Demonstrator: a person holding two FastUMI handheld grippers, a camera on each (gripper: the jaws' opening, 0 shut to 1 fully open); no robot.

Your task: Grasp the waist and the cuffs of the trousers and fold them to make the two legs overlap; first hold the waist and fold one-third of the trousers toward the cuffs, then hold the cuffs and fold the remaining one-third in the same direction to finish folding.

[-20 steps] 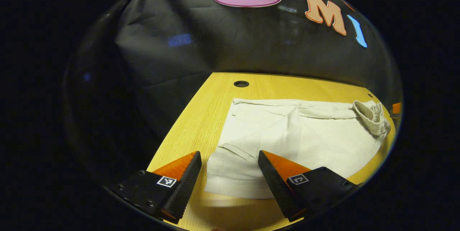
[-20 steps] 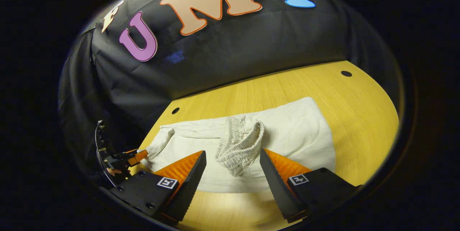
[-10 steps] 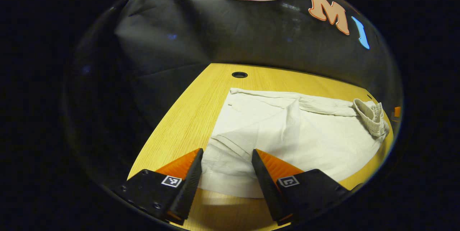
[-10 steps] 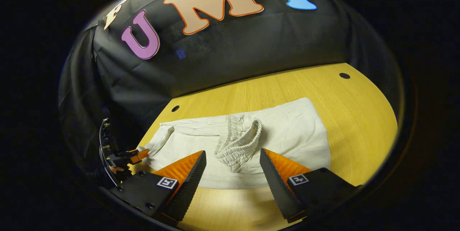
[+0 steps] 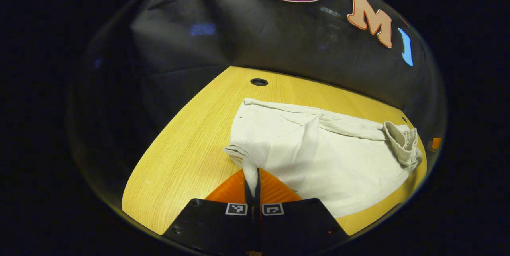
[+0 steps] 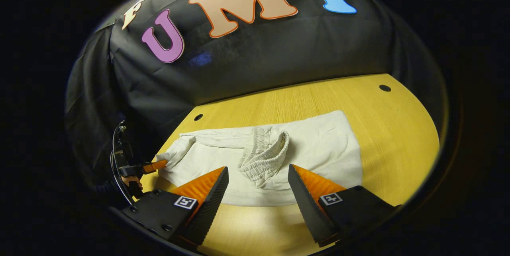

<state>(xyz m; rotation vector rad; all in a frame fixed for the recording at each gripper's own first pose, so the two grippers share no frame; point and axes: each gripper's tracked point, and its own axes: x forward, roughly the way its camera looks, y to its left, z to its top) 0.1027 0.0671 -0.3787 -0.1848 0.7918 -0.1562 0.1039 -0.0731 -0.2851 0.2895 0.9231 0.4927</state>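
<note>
In the left gripper view, the left gripper [image 5: 252,176] has its fingers pressed together on a pinched-up cuff [image 5: 242,157] of the white trousers [image 5: 318,156], which lie spread on the wooden worktop [image 5: 187,144]; the elastic waist [image 5: 400,142] sits bunched at the far right.

In the right gripper view, the right gripper [image 6: 258,186] hangs with fingers wide apart, touching nothing, just short of the waist. The left gripper, small at the left edge, nips the cuff; its far finger is hard to make out.

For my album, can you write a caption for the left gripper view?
Left gripper pinches a cuff of the white trousers on the table.
</note>
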